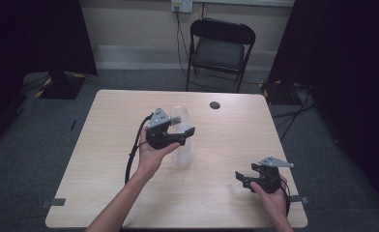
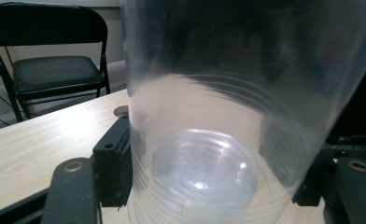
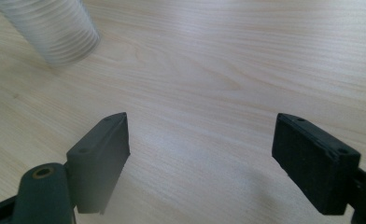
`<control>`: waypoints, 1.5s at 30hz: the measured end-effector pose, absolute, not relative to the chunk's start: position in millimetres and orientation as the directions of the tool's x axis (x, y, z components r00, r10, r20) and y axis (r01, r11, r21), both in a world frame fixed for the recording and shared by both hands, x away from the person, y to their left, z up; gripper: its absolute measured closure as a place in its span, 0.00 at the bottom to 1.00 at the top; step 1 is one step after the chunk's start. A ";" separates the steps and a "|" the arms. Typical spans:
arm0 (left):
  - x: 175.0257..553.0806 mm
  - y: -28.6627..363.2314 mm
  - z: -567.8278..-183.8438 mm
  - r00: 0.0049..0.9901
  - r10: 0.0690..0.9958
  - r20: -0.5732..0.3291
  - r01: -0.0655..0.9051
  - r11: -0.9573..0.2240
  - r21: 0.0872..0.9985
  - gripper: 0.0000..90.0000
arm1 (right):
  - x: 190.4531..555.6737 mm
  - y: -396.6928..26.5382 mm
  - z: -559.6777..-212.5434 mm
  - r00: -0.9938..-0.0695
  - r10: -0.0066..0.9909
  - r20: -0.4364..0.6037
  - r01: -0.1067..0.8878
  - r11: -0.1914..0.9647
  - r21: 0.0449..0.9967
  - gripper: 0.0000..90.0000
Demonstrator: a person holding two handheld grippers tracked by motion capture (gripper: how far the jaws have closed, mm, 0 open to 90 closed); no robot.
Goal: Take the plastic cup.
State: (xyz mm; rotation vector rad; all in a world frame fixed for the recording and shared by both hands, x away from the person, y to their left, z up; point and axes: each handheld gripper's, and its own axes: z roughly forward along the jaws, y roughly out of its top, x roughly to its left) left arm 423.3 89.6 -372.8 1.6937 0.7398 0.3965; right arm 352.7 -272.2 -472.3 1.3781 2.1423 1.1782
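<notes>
A tall clear ribbed plastic cup stands at the middle of the wooden table. My left gripper comes at it from the left, with one black jaw on each side of its wall. In the left gripper view the cup sits between the jaws, both pressed against it, so the left gripper is shut on it. My right gripper rests low near the table's front right corner, held by a hand. Its view shows the right gripper open over bare wood, the cup's base far off.
A small dark round spot lies on the table near its far edge, behind the cup. A black folding chair stands beyond the table. Dark curtains hang at both sides, and cables run across the floor.
</notes>
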 end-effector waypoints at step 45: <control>395.1 137.7 -343.7 0.715 0.655 -0.245 0.246 0.091 0.965 0.35 | 350.4 -258.1 -469.9 -0.525 0.844 0.108 0.562 0.248 0.789 0.20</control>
